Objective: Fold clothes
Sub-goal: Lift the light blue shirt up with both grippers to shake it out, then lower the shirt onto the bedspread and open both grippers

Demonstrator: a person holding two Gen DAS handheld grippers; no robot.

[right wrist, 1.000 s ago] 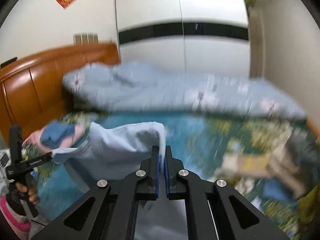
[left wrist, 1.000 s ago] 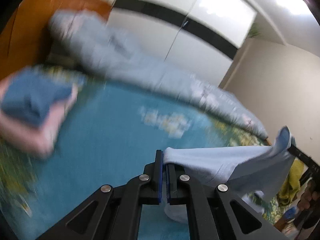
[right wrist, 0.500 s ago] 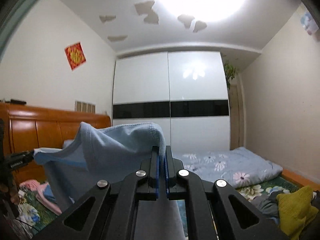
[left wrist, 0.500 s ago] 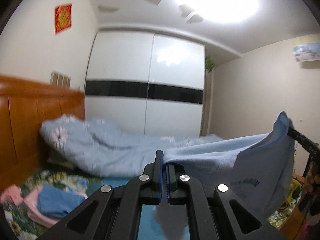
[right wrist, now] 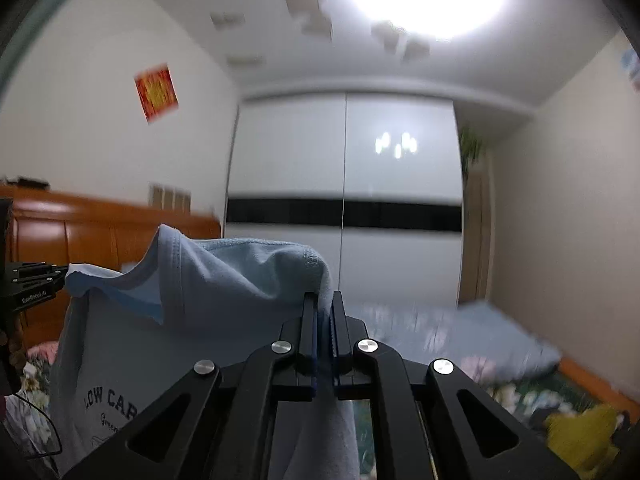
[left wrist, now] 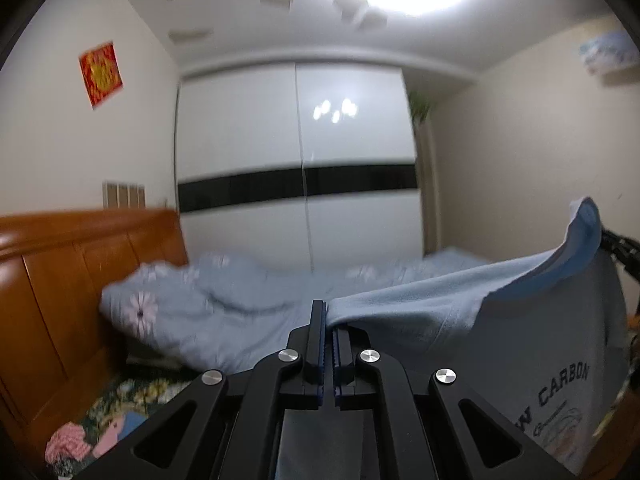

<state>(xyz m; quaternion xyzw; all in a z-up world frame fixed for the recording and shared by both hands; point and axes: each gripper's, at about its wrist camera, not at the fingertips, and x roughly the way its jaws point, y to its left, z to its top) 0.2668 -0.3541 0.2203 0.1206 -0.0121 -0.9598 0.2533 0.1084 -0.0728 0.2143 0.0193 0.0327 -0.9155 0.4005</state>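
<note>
A light blue T-shirt (left wrist: pixel 532 332) with dark printed lettering hangs stretched in the air between my two grippers. My left gripper (left wrist: pixel 329 312) is shut on one top corner of it; the cloth runs right to the other gripper (left wrist: pixel 618 246) at the frame edge. In the right wrist view my right gripper (right wrist: pixel 325 304) is shut on the other top corner of the T-shirt (right wrist: pixel 192 320), which runs left to the left gripper (right wrist: pixel 36 284). The shirt's lower part hangs below both views.
A bed with a crumpled pale blue floral duvet (left wrist: pixel 224 316) lies below, with an orange wooden headboard (left wrist: pixel 76 280) at left. Folded pink and blue clothes (left wrist: pixel 100 436) sit near the headboard. A yellow garment (right wrist: pixel 580 432) lies at right. White wardrobe doors (right wrist: pixel 344 208) stand behind.
Both grippers have lifted the T-shirt high off the bed and tilted level; the views swung from the mattress to the wardrobe and ceiling. The shirt hangs open with its print showing.
</note>
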